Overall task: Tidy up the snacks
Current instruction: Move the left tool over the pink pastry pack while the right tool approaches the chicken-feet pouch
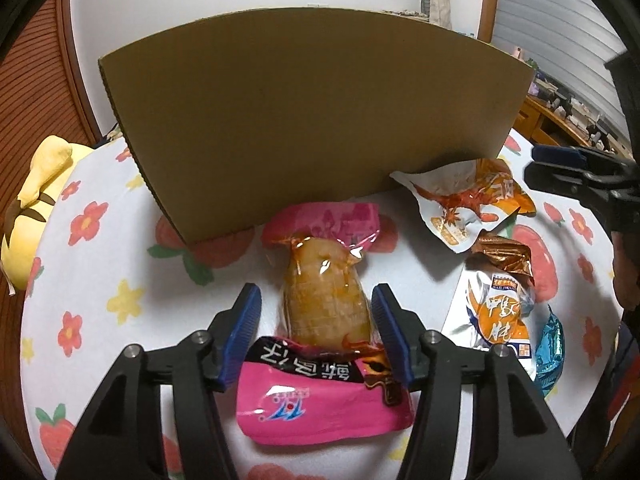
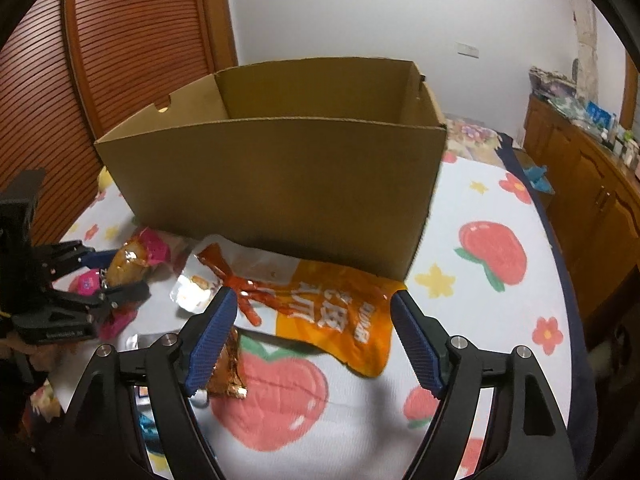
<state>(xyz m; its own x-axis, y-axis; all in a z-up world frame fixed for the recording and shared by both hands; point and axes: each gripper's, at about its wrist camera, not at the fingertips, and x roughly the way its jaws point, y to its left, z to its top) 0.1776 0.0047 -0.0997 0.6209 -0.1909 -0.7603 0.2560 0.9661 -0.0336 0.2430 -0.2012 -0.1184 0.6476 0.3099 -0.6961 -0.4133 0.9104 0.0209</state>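
Orange pouch (image 2: pixel 340 312): "鸡", perhaps; rest blurred.

Pink snack pack (image 1: pixel 324 360) flat before open cardboard box (image 2: pixel 280 184); orange pouch (image 2: pixel 332 312) beside.

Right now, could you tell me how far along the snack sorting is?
Nothing looks packed: no snacks show in the visible part of the cardboard box. The left hand-held gripper is open around the pink snack pack; the right hand-held gripper is open above the orange pouch. The white-and-orange pack still waits.
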